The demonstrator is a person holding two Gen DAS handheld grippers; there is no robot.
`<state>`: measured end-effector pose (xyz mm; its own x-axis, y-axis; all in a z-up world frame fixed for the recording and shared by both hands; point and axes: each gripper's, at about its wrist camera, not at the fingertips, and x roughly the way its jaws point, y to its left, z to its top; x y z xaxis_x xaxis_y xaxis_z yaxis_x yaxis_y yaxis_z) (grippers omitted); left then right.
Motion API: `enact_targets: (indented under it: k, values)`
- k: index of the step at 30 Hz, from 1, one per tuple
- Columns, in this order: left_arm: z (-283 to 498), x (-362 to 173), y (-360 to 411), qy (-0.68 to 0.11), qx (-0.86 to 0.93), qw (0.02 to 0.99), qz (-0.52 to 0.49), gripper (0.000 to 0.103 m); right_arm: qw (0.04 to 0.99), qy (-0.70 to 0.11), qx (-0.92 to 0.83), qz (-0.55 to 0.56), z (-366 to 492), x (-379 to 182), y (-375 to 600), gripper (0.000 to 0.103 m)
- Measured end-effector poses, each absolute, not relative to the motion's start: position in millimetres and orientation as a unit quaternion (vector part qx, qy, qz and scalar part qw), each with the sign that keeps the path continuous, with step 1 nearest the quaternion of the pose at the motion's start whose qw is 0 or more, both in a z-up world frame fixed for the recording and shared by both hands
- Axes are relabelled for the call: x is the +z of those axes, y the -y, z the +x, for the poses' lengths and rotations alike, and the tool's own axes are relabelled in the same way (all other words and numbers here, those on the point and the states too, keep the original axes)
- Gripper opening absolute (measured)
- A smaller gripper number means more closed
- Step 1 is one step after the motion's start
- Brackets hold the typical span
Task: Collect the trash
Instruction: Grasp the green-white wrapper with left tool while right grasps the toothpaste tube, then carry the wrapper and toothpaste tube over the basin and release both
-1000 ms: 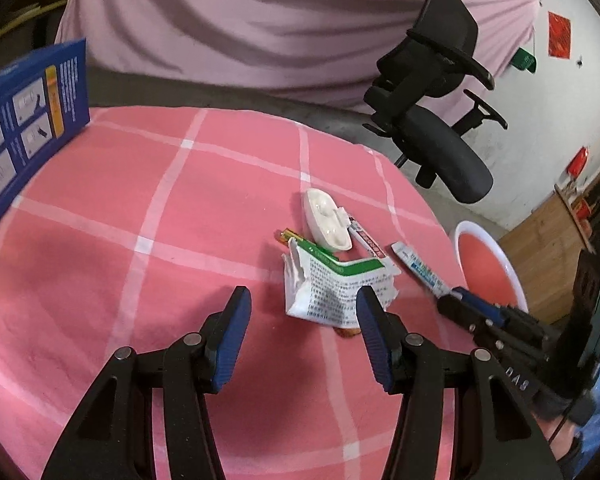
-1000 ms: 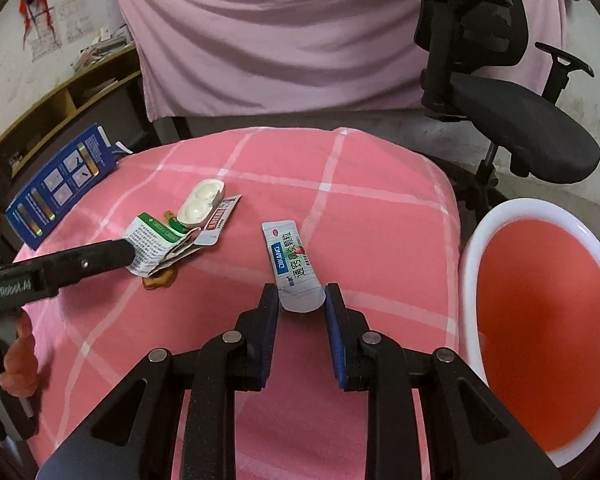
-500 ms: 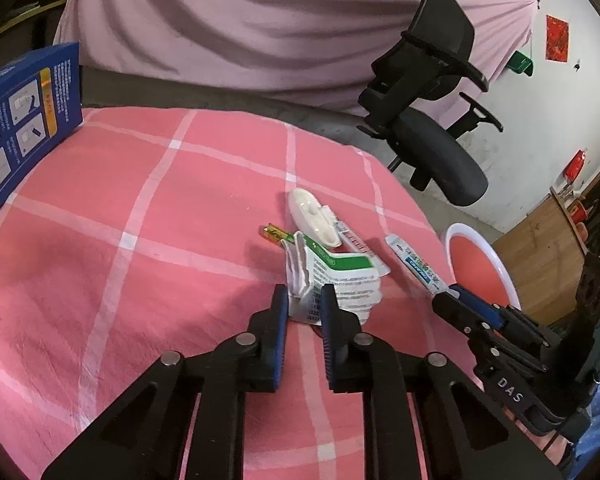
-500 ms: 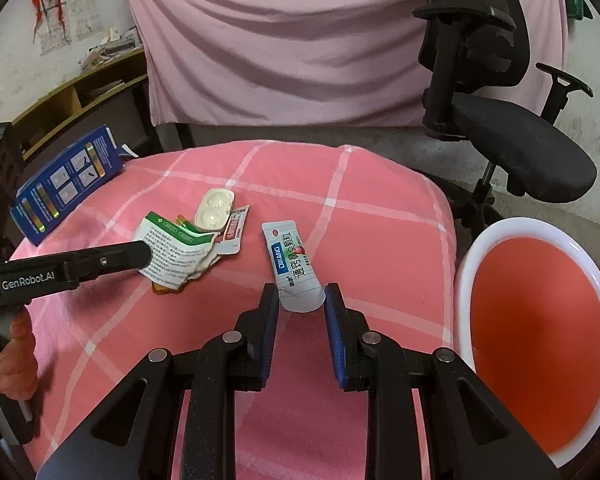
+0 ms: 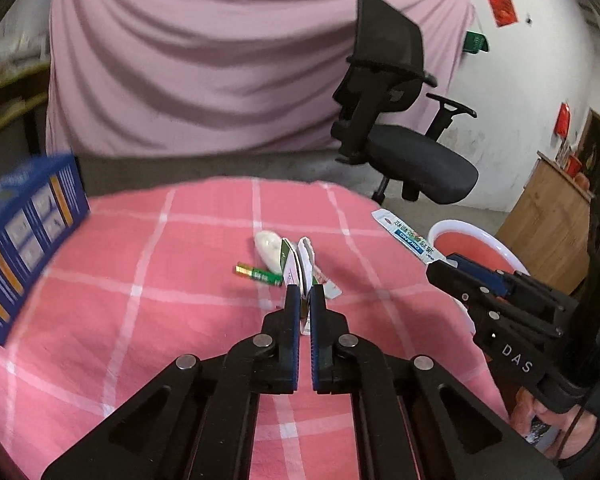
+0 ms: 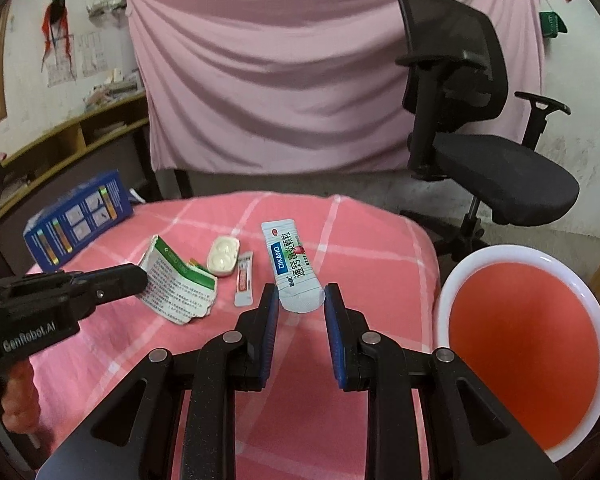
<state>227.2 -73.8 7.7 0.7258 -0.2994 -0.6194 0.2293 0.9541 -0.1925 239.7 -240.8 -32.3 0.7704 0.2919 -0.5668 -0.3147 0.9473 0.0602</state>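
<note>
- Two grippers, both loaded: left gripper (image 5: 305, 294) pinches the torn green-white wrapper (image 6: 176, 284); right gripper (image 6: 301, 304) clamps the sachet (image 6: 290, 258).
- Thin edge grips could slip before the red basin (image 6: 524, 332).

2 grippers: left (image 5: 305, 294), right (image 6: 301, 298). 2 sachets (image 6: 291, 264) (image 6: 243, 279). 1 torn carton (image 6: 172, 286), 1 basin (image 6: 446, 300), 1 blue box (image 6: 76, 216), 1 chair (image 6: 496, 168).
</note>
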Motion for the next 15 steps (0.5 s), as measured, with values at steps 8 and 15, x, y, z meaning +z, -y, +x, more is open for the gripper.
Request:
enact_targets:
  k: [8,15]
  values:
    - [209,31,89,-0.265,-0.15,0.952,-0.042,0.002,0.967,-0.214,0.139,0.01,220,-11,254,0.021]
    - [196,54,101,-0.186,-0.159,0.969,-0.045,0.002,0.987,-0.12,0.1,0.031,200,10,275,0.021]
